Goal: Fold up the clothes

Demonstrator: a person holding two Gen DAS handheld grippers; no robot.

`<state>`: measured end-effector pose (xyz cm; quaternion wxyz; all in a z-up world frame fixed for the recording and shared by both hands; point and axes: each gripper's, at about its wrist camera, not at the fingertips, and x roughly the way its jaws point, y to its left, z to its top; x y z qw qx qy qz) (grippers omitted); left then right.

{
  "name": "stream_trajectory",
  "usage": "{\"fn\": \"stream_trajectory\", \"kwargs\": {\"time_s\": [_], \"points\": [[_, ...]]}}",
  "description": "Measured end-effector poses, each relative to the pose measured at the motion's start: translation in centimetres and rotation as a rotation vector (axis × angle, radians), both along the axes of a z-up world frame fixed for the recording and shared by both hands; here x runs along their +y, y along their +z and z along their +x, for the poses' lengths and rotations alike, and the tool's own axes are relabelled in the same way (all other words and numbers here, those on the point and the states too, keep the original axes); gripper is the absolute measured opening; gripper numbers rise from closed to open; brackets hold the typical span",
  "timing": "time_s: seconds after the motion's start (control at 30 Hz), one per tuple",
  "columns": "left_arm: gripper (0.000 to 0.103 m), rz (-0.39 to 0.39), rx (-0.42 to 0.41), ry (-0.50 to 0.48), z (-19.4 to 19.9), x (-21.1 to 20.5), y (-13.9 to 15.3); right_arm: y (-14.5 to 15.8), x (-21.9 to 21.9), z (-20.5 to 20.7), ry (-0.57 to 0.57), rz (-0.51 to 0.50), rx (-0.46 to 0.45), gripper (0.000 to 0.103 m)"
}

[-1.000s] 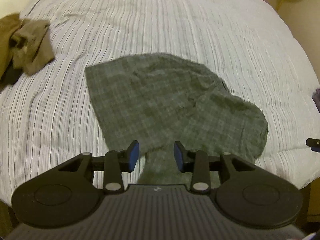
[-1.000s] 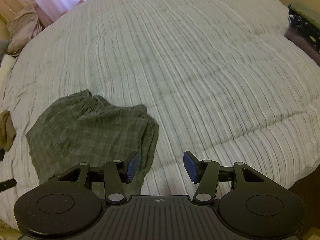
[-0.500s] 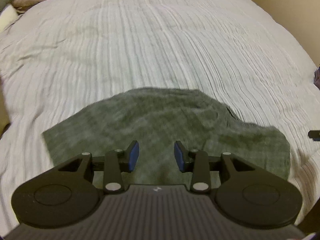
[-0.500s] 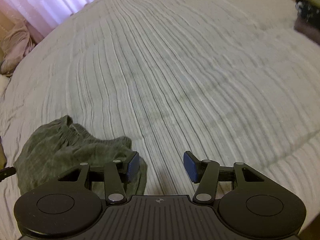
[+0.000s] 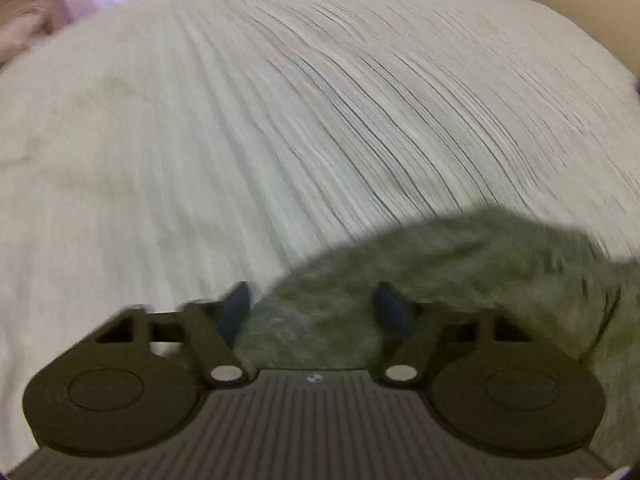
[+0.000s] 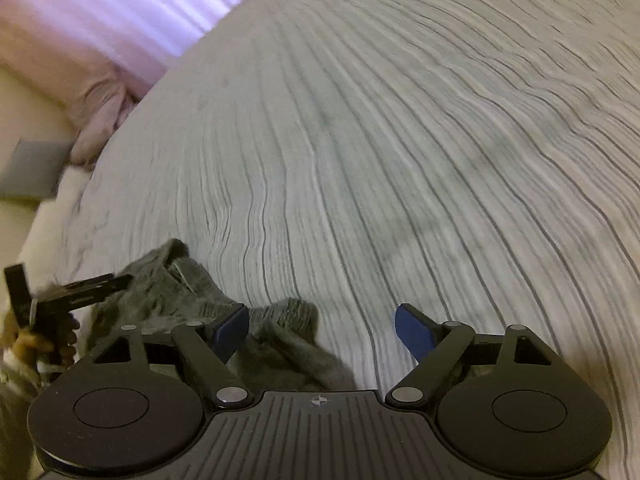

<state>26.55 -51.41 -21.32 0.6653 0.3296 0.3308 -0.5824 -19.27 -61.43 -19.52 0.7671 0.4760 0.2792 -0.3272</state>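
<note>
A grey-green checked garment (image 5: 460, 272) lies crumpled on the striped bedspread (image 5: 280, 120). In the left wrist view it fills the lower right, and part of it lies between my left gripper's (image 5: 312, 308) open fingers. In the right wrist view the garment (image 6: 280, 336) bunches at the lower left, under the left finger of my right gripper (image 6: 322, 326), which is open and empty. The left gripper also shows in the right wrist view (image 6: 80, 288), at the garment's left end. Both views are blurred by motion.
The pale striped bedspread (image 6: 400, 140) stretches away ahead. Pink curtains (image 6: 120, 12) and a pinkish pillow or bundle (image 6: 104, 112) lie at the far left, with a grey cushion (image 6: 32, 168) beside the bed.
Both grippers have moved closer to the garment and swung right; the garment now sits lower and nearer in both views. Both grippers' fingers stand wider apart. The brown clothes have left the left view.
</note>
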Motion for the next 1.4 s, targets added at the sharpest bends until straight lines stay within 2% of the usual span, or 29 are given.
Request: {"fn": "stream_trajectory", "kwargs": {"time_s": [0.03,0.07,0.1,0.17,0.2,0.3,0.4,0.57,0.7,0.8,0.9,1.03,1.2,1.27,1.33,1.37,1.4], "points": [[0.028,-0.023,-0.020,-0.015,-0.6,0.6,-0.4,-0.2,0.1,0.4,0.021,-0.023,0.006,0.070],[0.014,-0.048,-0.009,0.001,-0.8,1.3,-0.2,-0.3,0.2,0.8,0.046,-0.043,0.007,0.028],[0.012,-0.073,0.005,0.019,-0.9,2.0,0.1,-0.5,0.3,1.2,0.072,-0.052,-0.001,0.014],[0.011,-0.131,-0.029,0.030,-1.8,3.6,1.6,-0.8,0.6,1.7,0.093,-0.059,-0.012,0.011],[0.011,-0.160,-0.049,0.034,-2.3,4.5,2.4,-0.6,0.9,1.8,0.110,-0.095,-0.010,0.009],[0.011,-0.261,-0.111,0.049,-4.1,7.3,5.3,1.1,2.2,0.9,0.116,-0.251,-0.054,0.008],[0.010,-0.368,-0.179,0.069,-7.4,11.2,9.2,4.4,4.0,-0.8,0.092,-0.410,-0.142,0.008],[0.011,-0.537,-0.303,0.099,-15.0,19.2,17.6,12.0,10.0,-4.8,0.094,-0.670,-0.251,0.008],[0.011,-0.669,-0.358,0.115,-21.5,25.8,24.9,19.1,16.3,-9.8,0.073,-0.805,-0.329,0.008],[0.011,-0.775,-0.386,0.119,-26.2,30.1,28.9,24.3,21.5,-13.8,0.059,-0.968,-0.362,0.008],[0.011,-0.847,-0.396,0.117,-30.1,33.3,31.7,28.0,25.5,-17.0,0.043,-1.064,-0.377,0.008],[0.012,-0.895,-0.423,0.115,-33.2,35.2,33.2,31.1,28.8,-19.7,0.042,-1.156,-0.354,0.008],[0.013,-0.857,-0.413,0.154,-33.1,33.5,32.6,32.2,28.5,-18.9,0.060,-1.151,-0.304,0.008],[0.013,-0.817,-0.412,0.175,-32.2,31.9,31.2,31.1,26.3,-16.4,0.076,-1.106,-0.268,0.008],[0.014,-0.750,-0.398,0.200,-30.5,28.8,28.7,28.8,22.7,-13.0,0.088,-1.045,-0.228,0.008],[0.016,-0.707,-0.394,0.211,-29.4,27.0,27.1,27.5,20.8,-11.2,0.093,-1.009,-0.210,0.008],[0.022,-0.663,-0.391,0.222,-28.3,25.1,25.3,26.0,18.9,-9.4,0.100,-0.966,-0.189,0.008]]}}
